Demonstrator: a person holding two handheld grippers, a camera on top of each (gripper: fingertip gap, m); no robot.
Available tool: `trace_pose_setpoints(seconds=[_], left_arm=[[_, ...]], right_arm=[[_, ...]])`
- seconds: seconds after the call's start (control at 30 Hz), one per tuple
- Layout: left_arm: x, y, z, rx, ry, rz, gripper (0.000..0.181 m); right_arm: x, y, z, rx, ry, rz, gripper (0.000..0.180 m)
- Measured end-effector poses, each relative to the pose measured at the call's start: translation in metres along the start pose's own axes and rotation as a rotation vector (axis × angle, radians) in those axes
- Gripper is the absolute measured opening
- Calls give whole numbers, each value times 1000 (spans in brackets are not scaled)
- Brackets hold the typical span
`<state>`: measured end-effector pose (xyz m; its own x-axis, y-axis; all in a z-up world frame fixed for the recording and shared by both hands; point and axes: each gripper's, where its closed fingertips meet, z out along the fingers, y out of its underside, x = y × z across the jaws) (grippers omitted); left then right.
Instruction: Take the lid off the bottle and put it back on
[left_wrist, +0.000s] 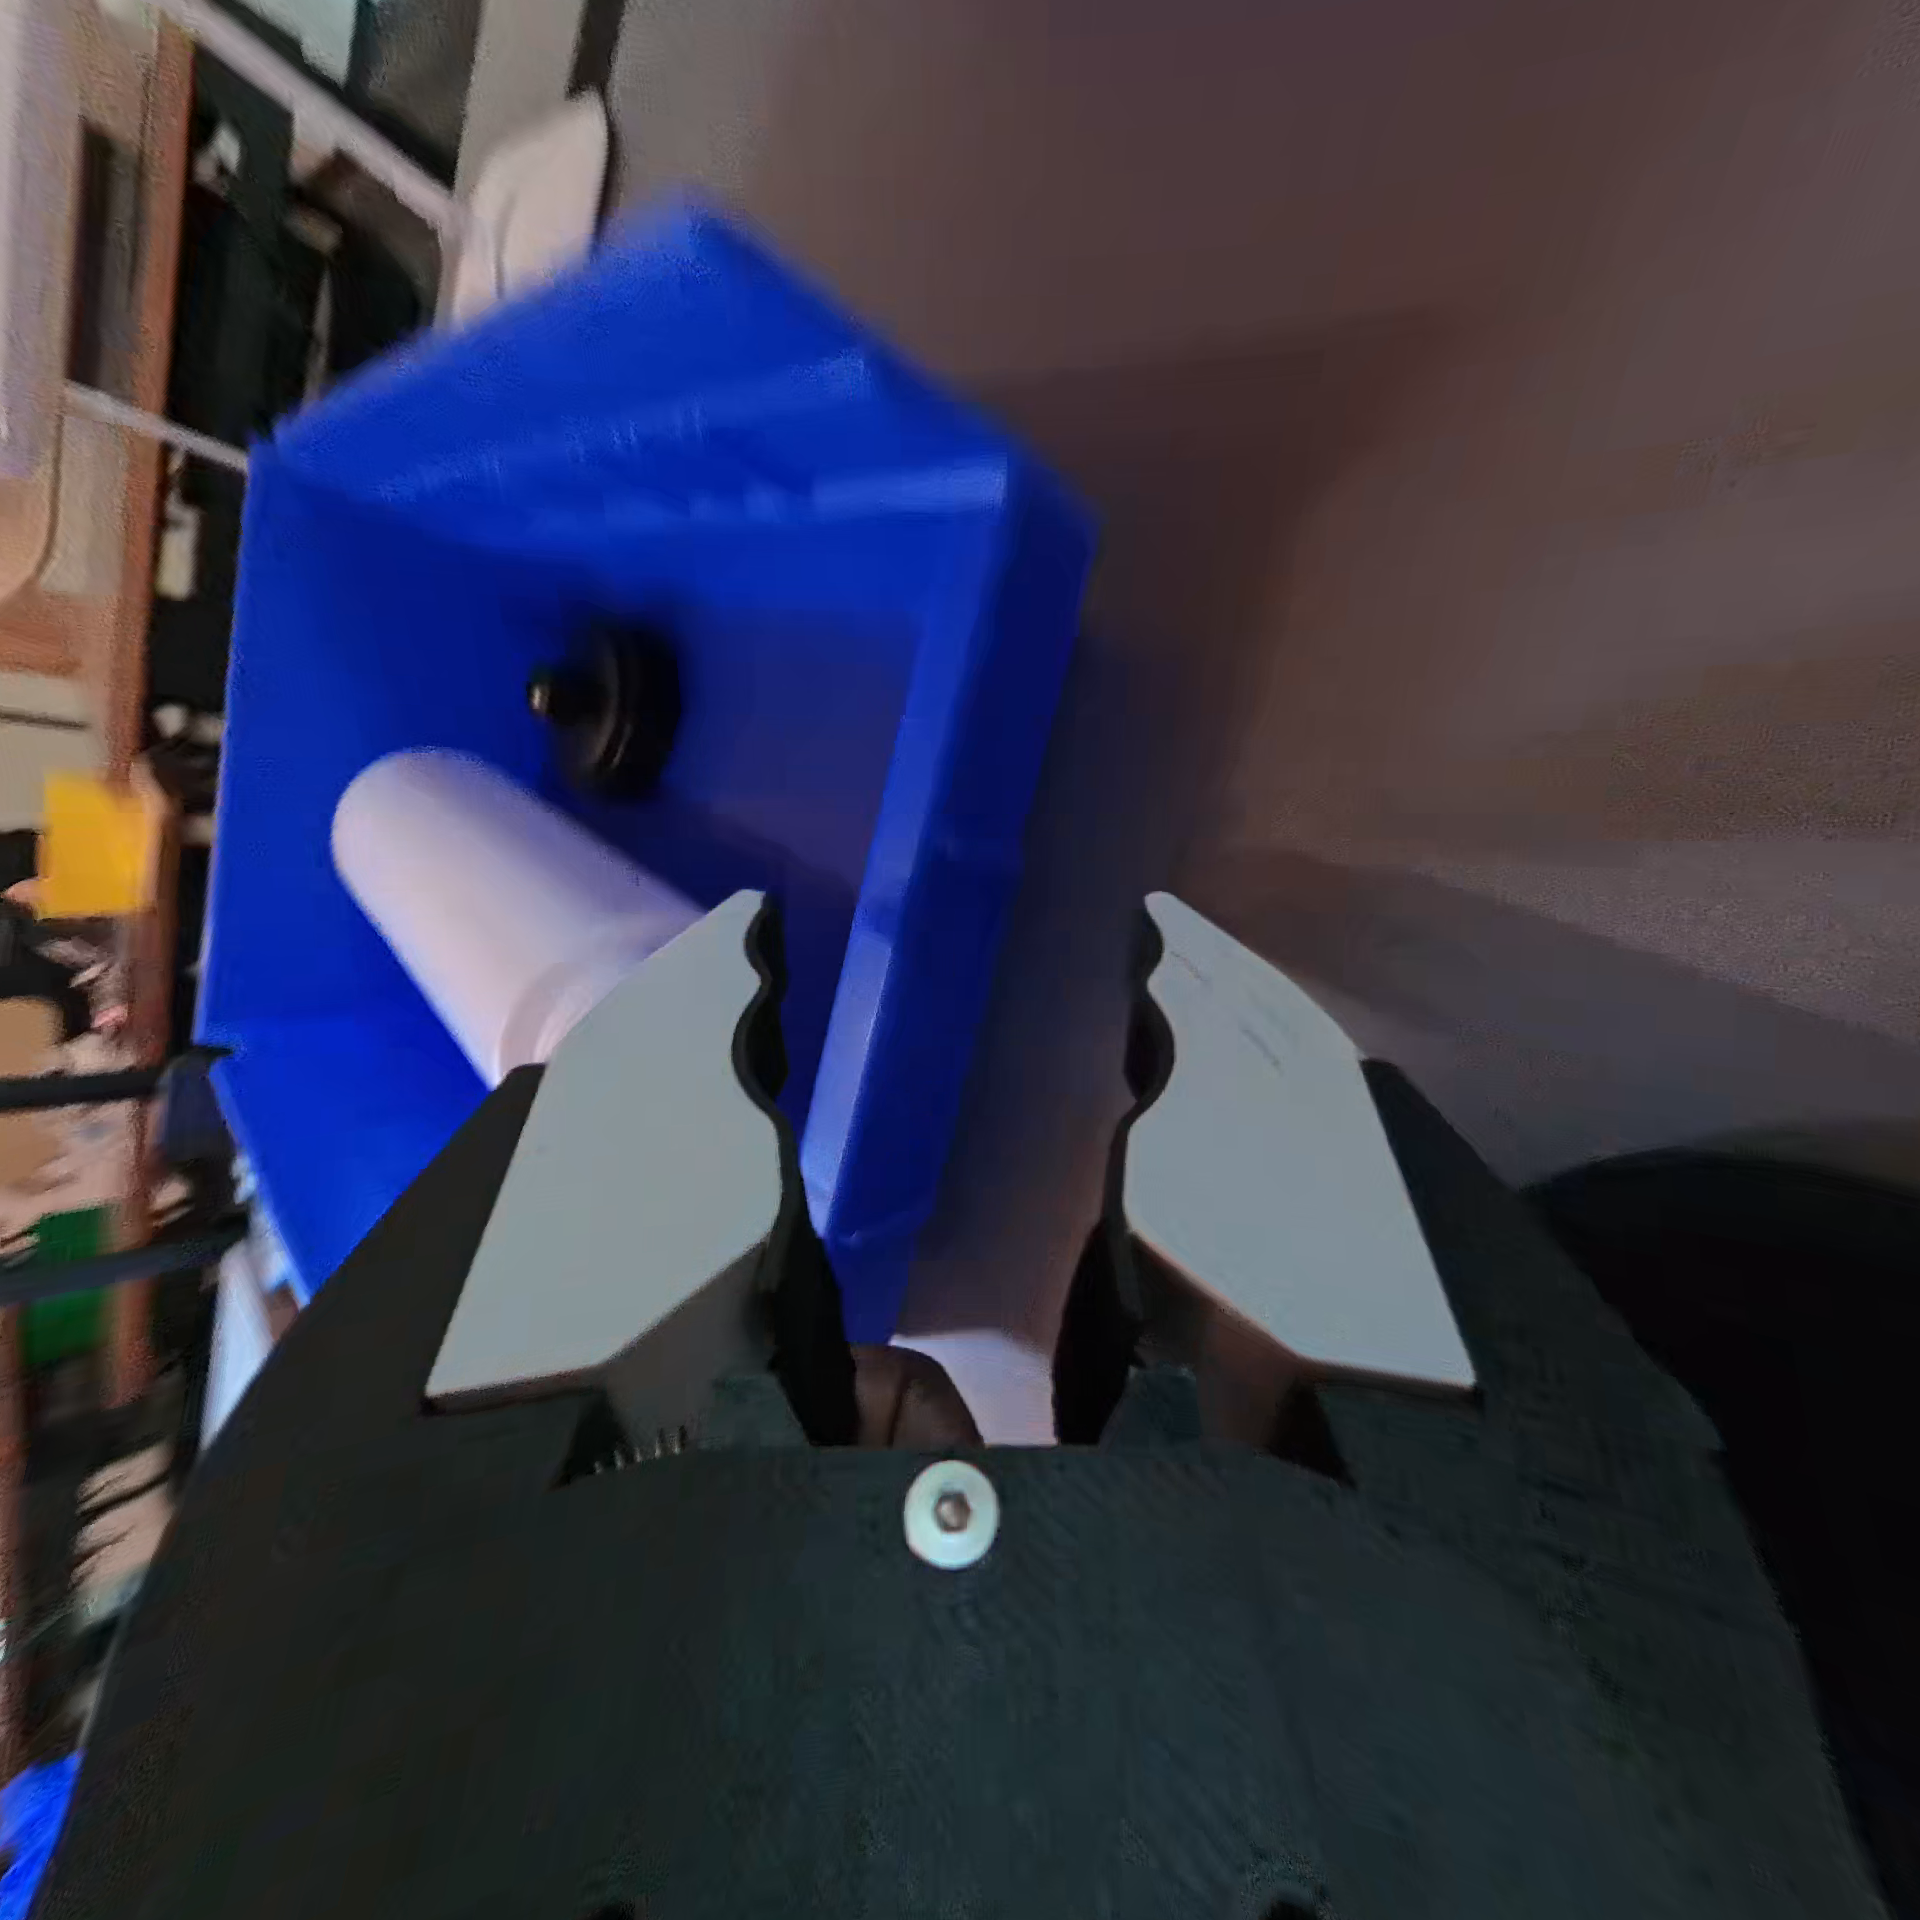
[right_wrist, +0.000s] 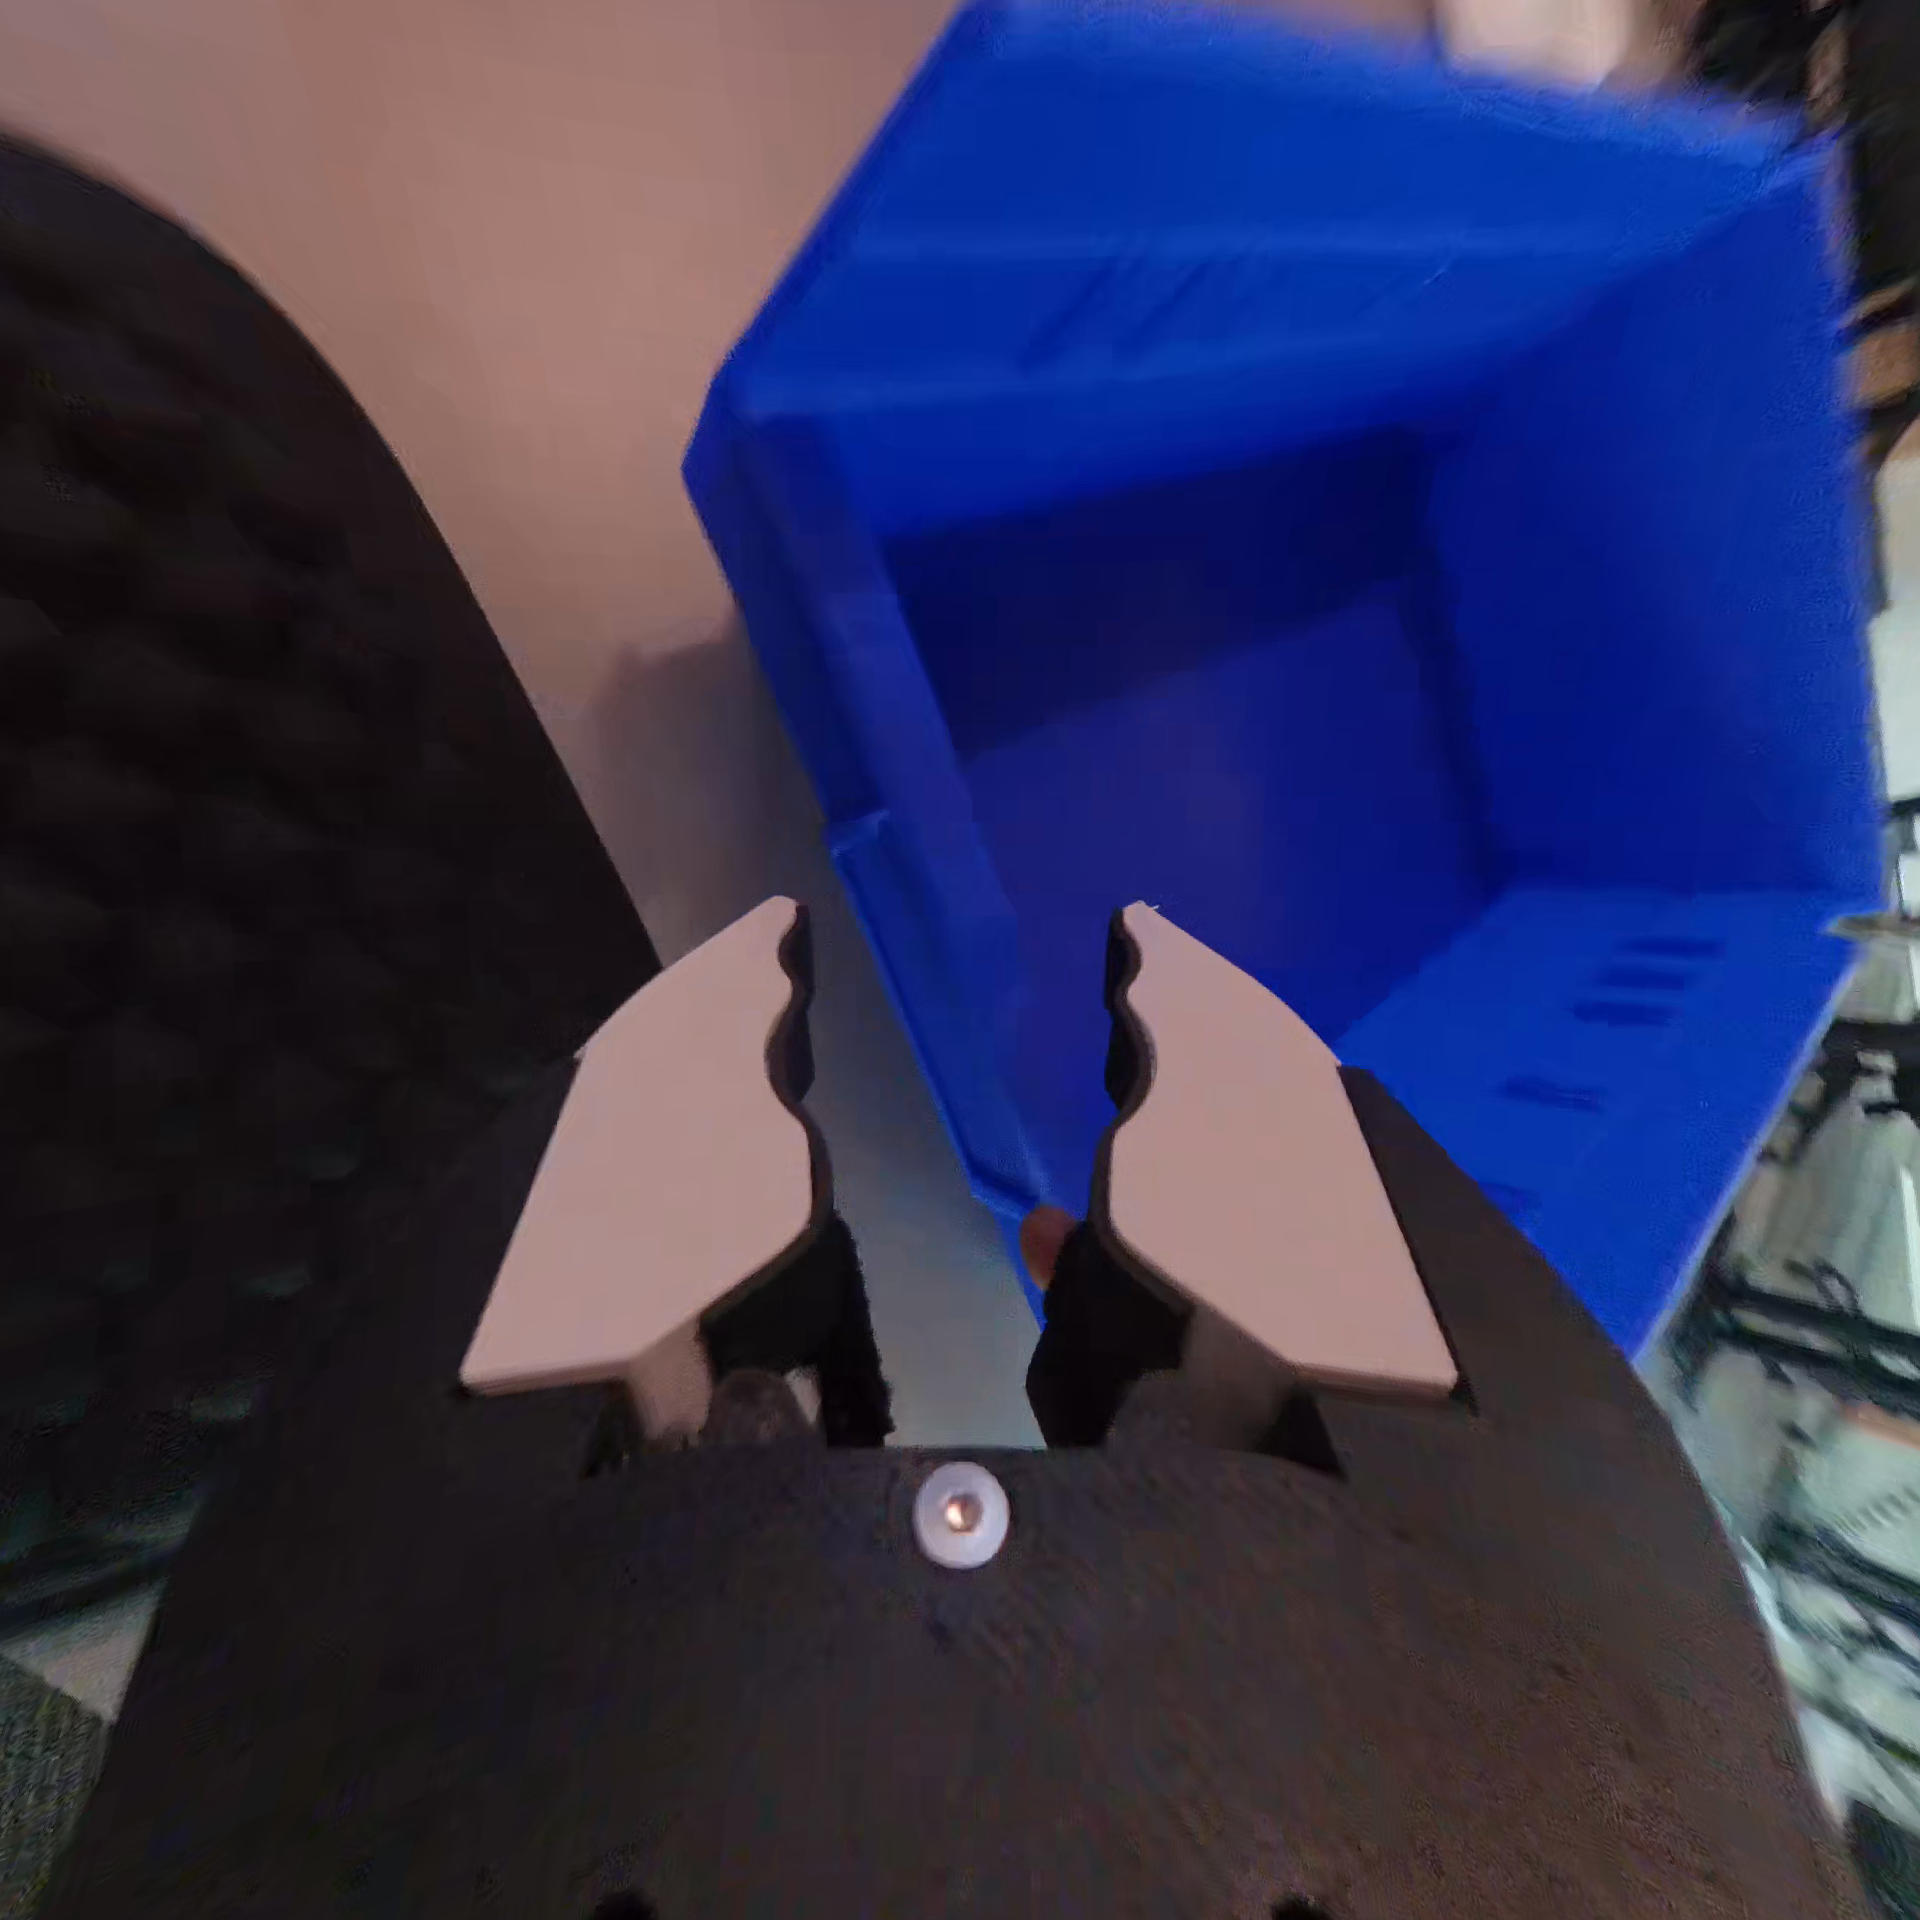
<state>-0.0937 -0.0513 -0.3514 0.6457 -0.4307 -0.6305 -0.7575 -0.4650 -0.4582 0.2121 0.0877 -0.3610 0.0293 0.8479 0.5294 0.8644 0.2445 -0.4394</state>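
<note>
The blue bin (left_wrist: 582, 582) looks like smooth, faintly glossy plastic. The white bottle (left_wrist: 488, 894) inside it has a matt finish. Each tool's body (right_wrist: 935, 1714) is rough, grainy black plastic with a shiny metal screw (right_wrist: 960, 1515); its fingers (right_wrist: 665, 1122) are smooth and matt grey.

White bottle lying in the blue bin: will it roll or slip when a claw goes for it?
The white bottle lies on its side in the blue bin, so it probably rolls if nudged across its axis. Its surface looks smooth, so a claw may slip. It looks rigid, though blur limits certainty.
</note>
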Motion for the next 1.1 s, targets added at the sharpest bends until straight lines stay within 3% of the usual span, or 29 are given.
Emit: trace_pose_setpoints(seconds=[0.07, 0.13, 0.73, 1.1], left_arm=[[-11, 31, 14, -122, -95, 71, 40], [-18, 46, 21, -157, -151, 99, 35], [-30, 168, -51, -297, -49, 53, 38], [-18, 216, -97, -406, -23, -4, 38]], right_arm=[[-1, 21, 16, -178, 35, -80, 45], [9, 26, 21, -230, 129, -176, 34], [36, 86, 0, -181, 244, -83, 39], [48, 110, -7, -193, 303, -25, 40]])
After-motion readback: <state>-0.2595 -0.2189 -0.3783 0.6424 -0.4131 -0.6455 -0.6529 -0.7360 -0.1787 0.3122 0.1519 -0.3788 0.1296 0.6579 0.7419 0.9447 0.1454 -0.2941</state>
